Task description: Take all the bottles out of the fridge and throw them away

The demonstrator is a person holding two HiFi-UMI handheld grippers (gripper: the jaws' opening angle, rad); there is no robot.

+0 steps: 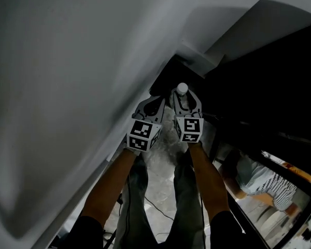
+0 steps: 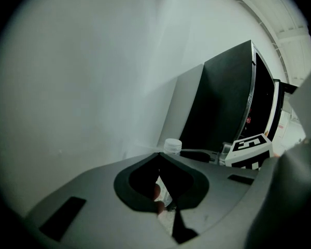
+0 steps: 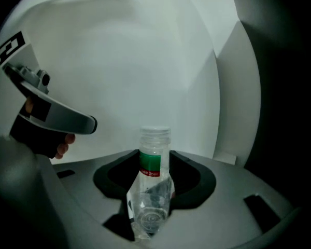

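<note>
Reaching forward and slightly down, we hold both forearms side by side, the two claws close together. Our left claw (image 2: 159, 154) is pinched fully together with nothing in it. Our right claw (image 3: 154, 154) grips a clear bottle (image 3: 151, 191) with a white cap and green label, its cap pointing out past the jaw tips; it looks empty and crumpled. A white wall (image 1: 67, 87) rises at left, the dark fridge (image 2: 223, 102) stands at right, and grey floor (image 1: 163, 162) lies below.
</note>
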